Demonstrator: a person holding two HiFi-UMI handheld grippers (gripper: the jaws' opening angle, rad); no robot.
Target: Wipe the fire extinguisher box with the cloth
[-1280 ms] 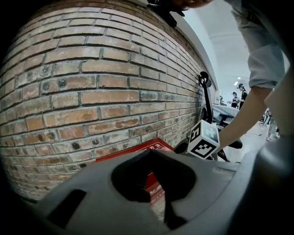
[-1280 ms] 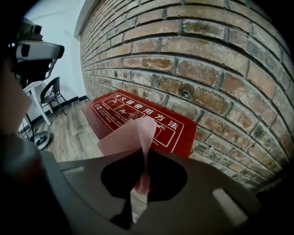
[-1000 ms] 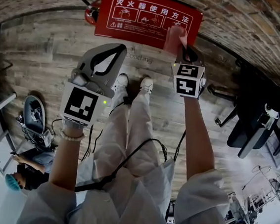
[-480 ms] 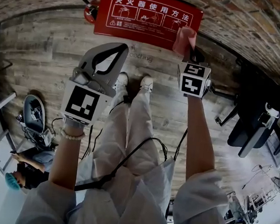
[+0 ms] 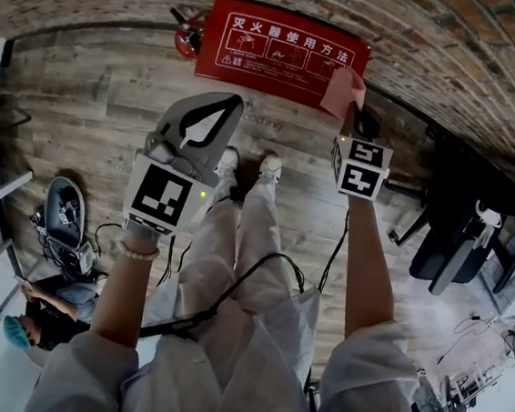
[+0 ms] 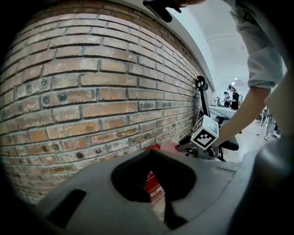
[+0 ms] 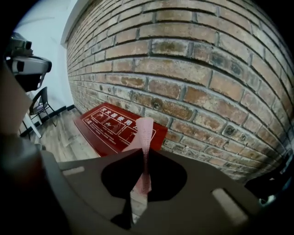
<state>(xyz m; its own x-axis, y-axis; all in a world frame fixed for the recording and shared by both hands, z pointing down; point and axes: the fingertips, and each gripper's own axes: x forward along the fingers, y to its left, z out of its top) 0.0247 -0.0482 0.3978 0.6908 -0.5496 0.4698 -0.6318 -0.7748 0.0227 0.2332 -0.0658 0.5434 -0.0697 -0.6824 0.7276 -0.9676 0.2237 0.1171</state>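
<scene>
Right gripper point(image 7: 142, 178) is clamping the pink cloth point(image 7: 144, 133) in a thin fold, and it's hanging at the right corner of the red fire extinguisher box point(image 5: 278, 49), down by the brick wall point(image 7: 193, 59). Left gripper point(image 5: 202, 120) is clenching nothing, just hovering back from the box's front edge. My worry: a hard drag is going to be tugging that fold loose, or it's sliding off the corner onto the bricks.

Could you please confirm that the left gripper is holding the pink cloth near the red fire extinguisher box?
Not quite: the right gripper is holding the pink cloth near the red fire extinguisher box, as the right gripper view shows. The left gripper is shut on nothing.
</scene>
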